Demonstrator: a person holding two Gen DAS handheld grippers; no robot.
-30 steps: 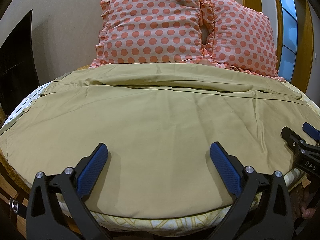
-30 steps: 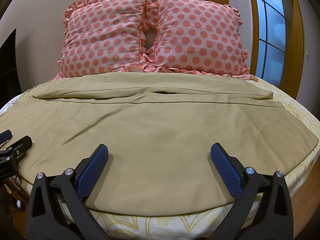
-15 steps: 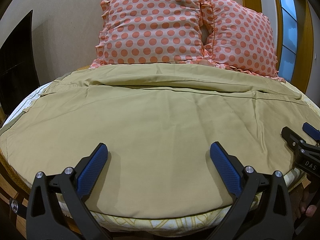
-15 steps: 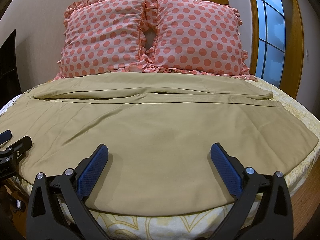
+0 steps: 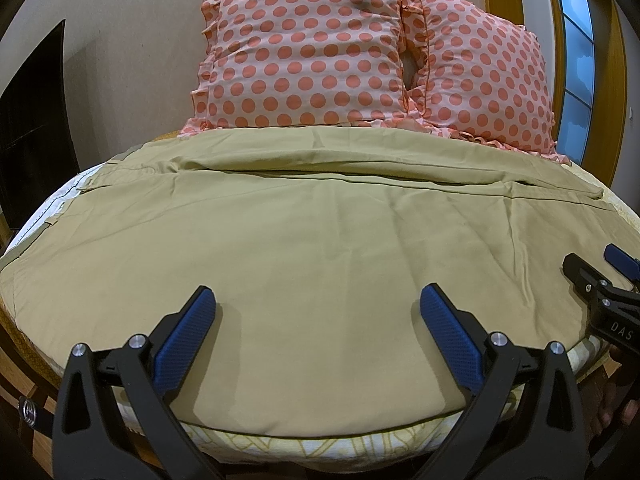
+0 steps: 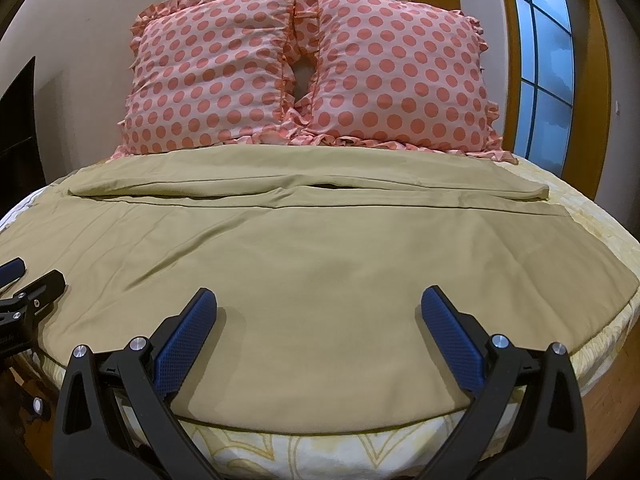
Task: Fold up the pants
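Khaki pants lie spread flat sideways across the bed, one leg nearer me and the other leg behind it by the pillows. They also show in the right wrist view. My left gripper is open and empty over the near edge of the pants, left of my right gripper. My right gripper is open and empty over the same near edge. Each gripper shows at the edge of the other's view: the right one and the left one.
Two pink pillows with orange dots stand against the wall at the bed's head. The yellow patterned bedsheet shows at the front edge. A window is at the right, dark furniture at the left.
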